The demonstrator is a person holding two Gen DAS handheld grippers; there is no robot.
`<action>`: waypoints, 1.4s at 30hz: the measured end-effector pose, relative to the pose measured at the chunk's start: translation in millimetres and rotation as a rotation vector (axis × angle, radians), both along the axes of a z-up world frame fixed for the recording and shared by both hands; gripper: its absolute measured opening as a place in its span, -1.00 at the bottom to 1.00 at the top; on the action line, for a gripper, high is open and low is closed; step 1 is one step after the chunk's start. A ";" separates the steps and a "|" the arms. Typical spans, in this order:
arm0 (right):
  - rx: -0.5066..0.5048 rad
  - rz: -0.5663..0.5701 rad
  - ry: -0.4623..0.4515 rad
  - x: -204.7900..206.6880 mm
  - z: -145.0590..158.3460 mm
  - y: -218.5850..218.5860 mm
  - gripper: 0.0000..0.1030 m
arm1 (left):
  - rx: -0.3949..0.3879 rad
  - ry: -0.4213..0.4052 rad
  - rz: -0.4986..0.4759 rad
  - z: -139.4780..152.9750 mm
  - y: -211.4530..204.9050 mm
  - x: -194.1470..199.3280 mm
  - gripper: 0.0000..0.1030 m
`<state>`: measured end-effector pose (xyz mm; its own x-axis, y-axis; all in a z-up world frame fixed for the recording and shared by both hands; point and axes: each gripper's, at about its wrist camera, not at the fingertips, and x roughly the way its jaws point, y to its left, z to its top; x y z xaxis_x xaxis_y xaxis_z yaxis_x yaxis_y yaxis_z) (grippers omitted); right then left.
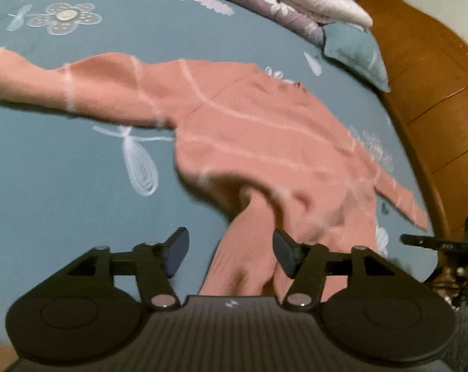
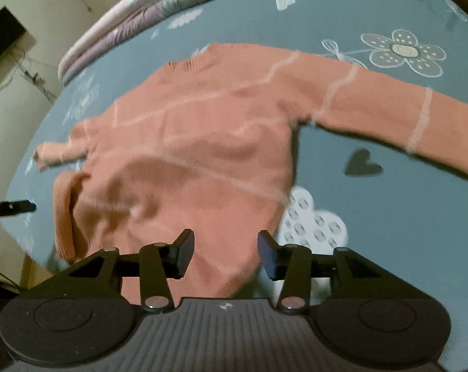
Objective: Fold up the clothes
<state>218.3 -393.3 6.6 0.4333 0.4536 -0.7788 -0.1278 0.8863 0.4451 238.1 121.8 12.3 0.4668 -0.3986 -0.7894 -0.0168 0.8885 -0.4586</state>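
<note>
A salmon-pink sweater with thin white lines lies spread on the blue bed sheet, one sleeve stretched out to the left. My left gripper is open just above the rumpled hem, whose fabric lies between and under the fingers. In the right wrist view the same sweater fills the middle, its long sleeve reaching right. My right gripper is open over the lower hem corner, with nothing clamped. The hem's left end is rolled over.
The sheet has white flower and heart prints. A folded purple and white quilt and a blue pillow lie at the far edge. A wooden bed frame runs along the right. A dark device sits beside the bed.
</note>
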 end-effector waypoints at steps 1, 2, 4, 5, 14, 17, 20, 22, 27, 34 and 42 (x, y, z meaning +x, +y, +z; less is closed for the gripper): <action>0.017 -0.006 -0.004 5.2 -2.0 3.5 0.00 | -0.022 0.005 0.013 -6.6 0.9 7.9 0.25; 0.034 -0.012 -0.008 10.0 -3.9 6.8 0.00 | -0.043 0.011 0.025 -13.2 1.8 15.8 0.25; 0.051 -0.019 -0.008 13.9 -7.6 12.7 0.01 | -0.087 0.022 0.050 -26.5 3.6 31.6 0.25; 0.055 -0.023 -0.008 15.0 -9.2 15.4 0.02 | -0.112 0.030 0.071 -33.9 5.5 39.4 0.25; 0.076 -0.099 -0.009 9.5 -11.8 20.1 0.11 | -0.384 0.140 0.246 -99.6 28.7 86.1 0.26; 0.066 -0.109 -0.004 8.6 -13.8 23.0 0.11 | -0.354 0.146 0.238 -105.1 21.3 97.0 -0.21; 0.060 -0.107 -0.001 9.5 -16.1 25.6 0.12 | -0.254 0.119 0.225 -97.2 19.1 100.8 -0.85; 0.056 -0.103 -0.003 10.1 -16.8 26.3 0.12 | -0.192 0.095 0.222 -90.5 20.6 102.3 -0.86; 0.050 -0.098 0.001 11.9 -20.6 26.3 0.13 | -0.053 0.048 0.234 -71.2 36.7 103.6 -0.88; 0.000 -0.079 0.001 9.8 -26.8 28.4 0.25 | 0.037 -0.018 0.057 -27.4 2.4 68.1 -0.44; 0.022 -0.050 0.018 11.0 -45.7 18.6 0.26 | 0.092 -0.072 -0.115 12.2 -76.3 8.6 0.09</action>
<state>229.3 -374.7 -39.1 0.4424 0.4489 -0.7764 -0.0752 0.8812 0.4667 246.7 45.5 24.6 0.4787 -0.3803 -0.7914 0.1175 0.9210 -0.3715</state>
